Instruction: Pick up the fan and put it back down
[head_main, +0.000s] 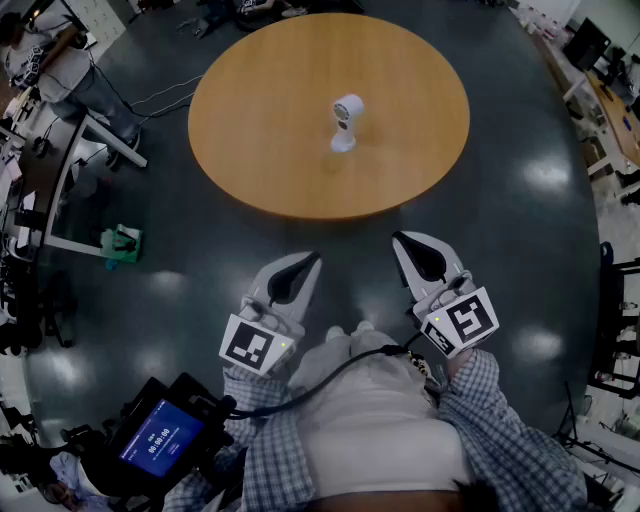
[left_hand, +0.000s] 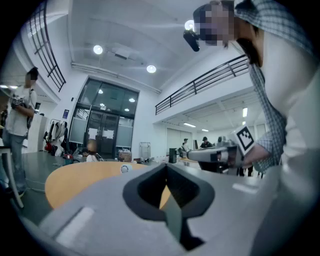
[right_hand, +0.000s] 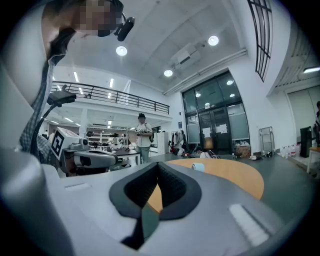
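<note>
A small white fan (head_main: 345, 122) stands upright on its base near the middle of the round wooden table (head_main: 260, 120). Both grippers are held level over the dark floor, well short of the table's near edge. My left gripper (head_main: 308, 260) is shut with nothing in it, and so is my right gripper (head_main: 401, 240). In the left gripper view the fan (left_hand: 124, 169) shows as a small white disc on the far tabletop beyond the closed left gripper (left_hand: 166, 167). The right gripper view shows the fan (right_hand: 198, 167) small on the table past the shut right gripper (right_hand: 158, 166).
A desk (head_main: 45, 170) with chairs and cables stands at the left, with a green object (head_main: 121, 244) on the floor beside it. More desks line the right edge (head_main: 600, 90). A person (right_hand: 142, 137) stands far off beyond the table. A screen device (head_main: 160, 438) hangs at my lower left.
</note>
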